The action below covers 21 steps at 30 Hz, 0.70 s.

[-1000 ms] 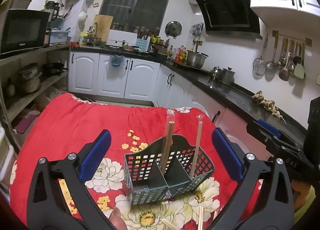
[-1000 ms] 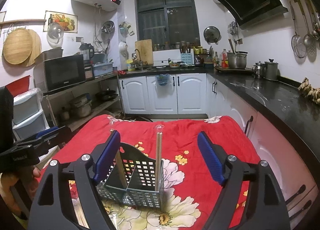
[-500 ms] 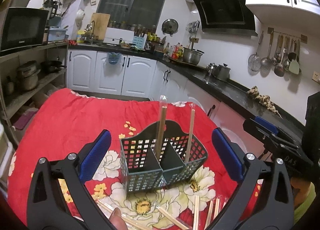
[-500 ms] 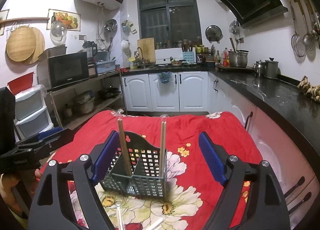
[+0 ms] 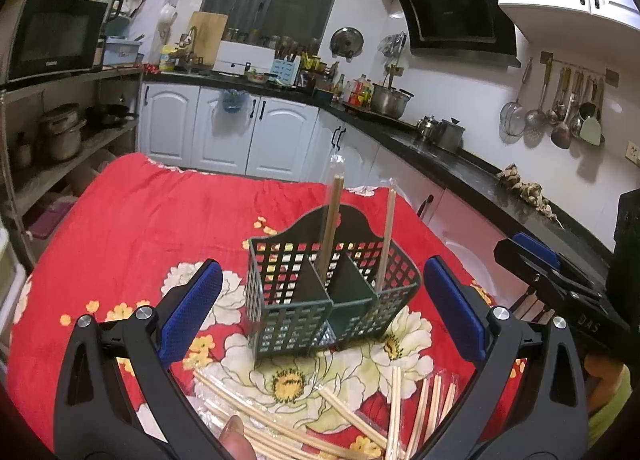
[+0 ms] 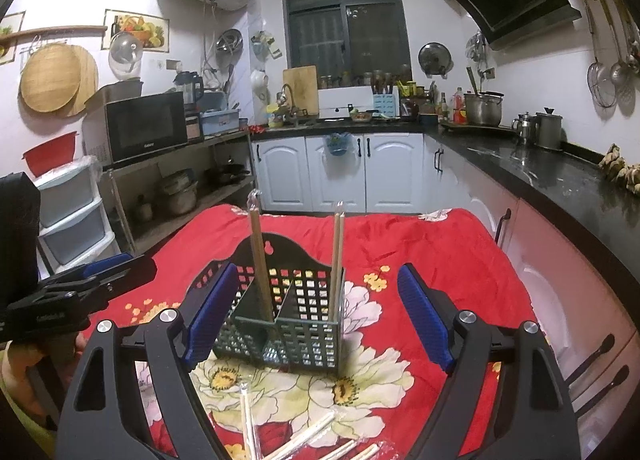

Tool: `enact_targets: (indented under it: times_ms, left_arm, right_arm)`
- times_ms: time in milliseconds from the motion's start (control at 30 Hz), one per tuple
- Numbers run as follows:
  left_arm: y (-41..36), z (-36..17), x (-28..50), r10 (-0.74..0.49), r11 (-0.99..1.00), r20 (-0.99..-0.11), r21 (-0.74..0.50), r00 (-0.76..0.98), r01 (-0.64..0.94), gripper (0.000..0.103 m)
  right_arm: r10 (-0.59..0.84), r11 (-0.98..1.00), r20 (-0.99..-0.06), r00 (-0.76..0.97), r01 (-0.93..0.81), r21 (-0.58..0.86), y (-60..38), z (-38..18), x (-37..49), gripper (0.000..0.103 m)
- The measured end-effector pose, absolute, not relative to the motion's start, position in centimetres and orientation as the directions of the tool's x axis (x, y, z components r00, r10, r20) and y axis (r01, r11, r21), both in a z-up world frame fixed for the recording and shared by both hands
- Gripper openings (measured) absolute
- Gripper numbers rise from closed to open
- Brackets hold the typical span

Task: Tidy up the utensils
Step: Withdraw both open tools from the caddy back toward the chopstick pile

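Both hand-held grippers, the left hand-held gripper and right hand-held gripper, hang wide open and empty. Wrapped wooden chopsticks lie loose on the worktop's red floral cloth, just before the green plastic lattice caddy, where two pairs already stand. They look light, stiff and slippery in film; pinch mid-length.

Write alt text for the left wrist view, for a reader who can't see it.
The open left gripper frames a dark green slotted utensil basket standing on a red floral tablecloth, with two wrapped chopstick pairs upright in it. More wrapped chopsticks lie loose in front; the right gripper shows at the right edge.
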<state>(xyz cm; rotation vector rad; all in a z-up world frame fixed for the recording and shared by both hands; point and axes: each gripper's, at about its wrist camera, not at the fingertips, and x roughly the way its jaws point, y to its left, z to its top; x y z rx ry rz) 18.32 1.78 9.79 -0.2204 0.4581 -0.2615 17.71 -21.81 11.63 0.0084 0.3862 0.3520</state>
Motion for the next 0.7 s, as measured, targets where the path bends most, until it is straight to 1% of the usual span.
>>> enact_targets:
  times_ms: [467, 700]
  left_arm:
    - [2.0, 7.7, 17.1, -0.289, 0.943, -0.443, -0.282, 0.849, 0.174, 0.093]
    - [2.9, 6.2, 16.2, -0.280, 0.942, -0.469, -0.303, 0.838, 0.146, 0.093]
  right_arm:
    - [0.352, 0.931, -0.419, 0.837, -0.359, 0.066, -21.0, 9.2, 16.6, 0.079]
    - [0.333, 0.938, -0.455, 0.826, -0.340, 0.069, -21.7, 7.7, 16.5, 0.079]
